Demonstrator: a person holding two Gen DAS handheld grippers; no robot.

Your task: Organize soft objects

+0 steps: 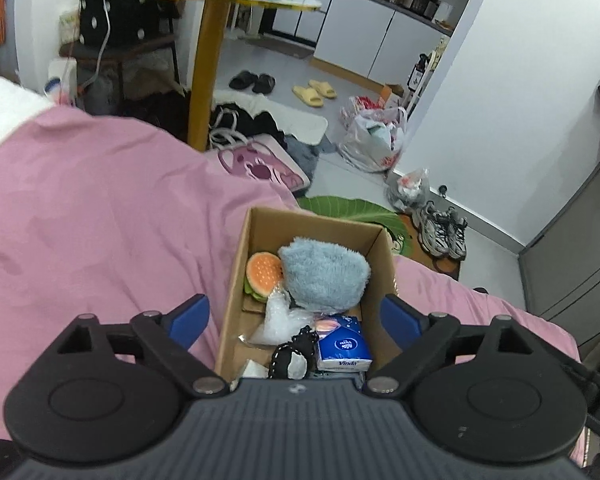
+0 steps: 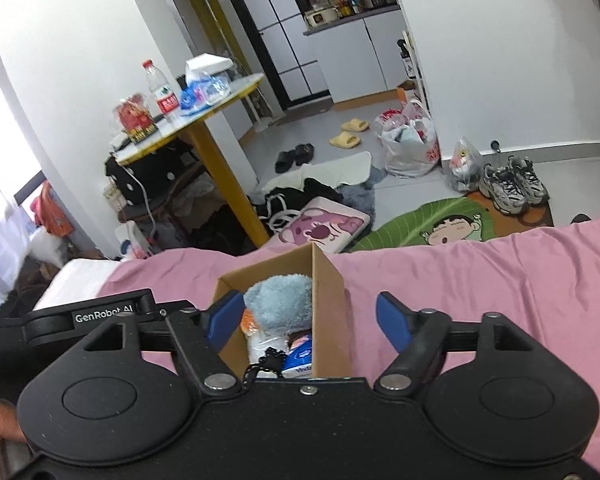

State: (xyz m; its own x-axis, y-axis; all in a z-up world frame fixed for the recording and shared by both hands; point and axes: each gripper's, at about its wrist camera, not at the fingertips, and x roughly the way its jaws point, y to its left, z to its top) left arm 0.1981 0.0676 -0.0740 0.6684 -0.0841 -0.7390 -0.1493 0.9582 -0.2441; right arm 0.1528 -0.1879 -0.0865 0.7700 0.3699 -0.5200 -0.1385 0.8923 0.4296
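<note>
A cardboard box [image 1: 374, 240] stands on the pink bedsheet [image 1: 100, 216]. In it lie a fluffy blue plush [image 1: 324, 276], a burger toy [image 1: 262, 274], a clear plastic bag [image 1: 278, 320], a blue Vinda tissue pack [image 1: 344, 346] and a black-and-white toy [image 1: 294, 356]. My left gripper [image 1: 296, 320] is open and empty above the box's near end. In the right wrist view the box [image 2: 330, 304] and the plush [image 2: 280, 296] show too. My right gripper [image 2: 310, 320] is open and empty over the box's right wall.
Past the bed's edge the floor holds a yellow-legged round table [image 2: 220, 152], slippers [image 2: 350, 132], plastic bags [image 2: 410, 144], sneakers [image 2: 512, 184], clothes, a pink cushion [image 2: 320, 228] and a green leaf mat [image 2: 420, 224]. The left gripper's body [image 2: 80, 320] shows at left.
</note>
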